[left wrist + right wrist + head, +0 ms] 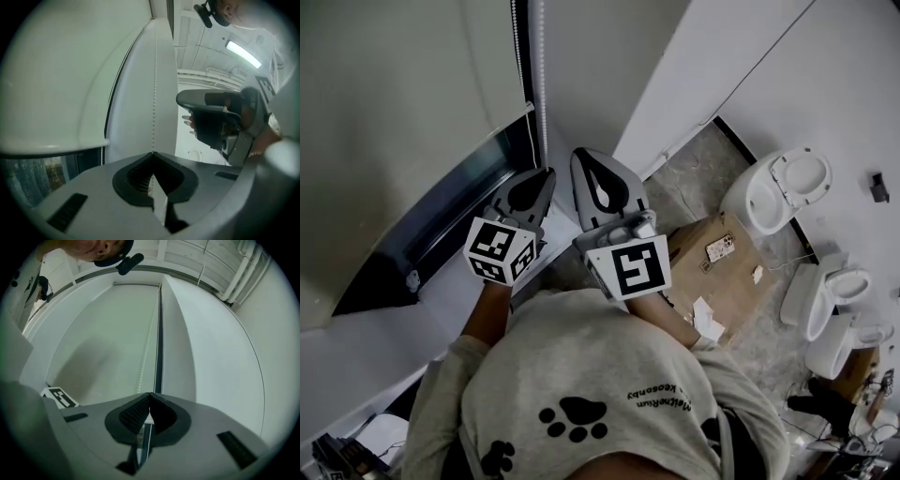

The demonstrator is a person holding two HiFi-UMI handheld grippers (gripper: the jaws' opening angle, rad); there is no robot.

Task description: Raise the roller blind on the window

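A pale roller blind (403, 84) covers most of the window, and dark glass (441, 216) shows below its bottom bar (56, 146). A white bead chain (543, 75) hangs at the blind's right edge. My left gripper (549, 172) points up at the chain, and the beads (155, 93) run straight down into its closed tip (152, 153). Just to the right and slightly higher, my right gripper (580, 153) is shut on the same chain (146, 348), which passes through its tip (149, 393). It also shows in the left gripper view (179, 98).
A white wall (609, 66) stands right of the window, with the sill (441, 281) below it. On the floor to the right are a cardboard box (722, 272) and two white toilets (778, 192) (830, 295).
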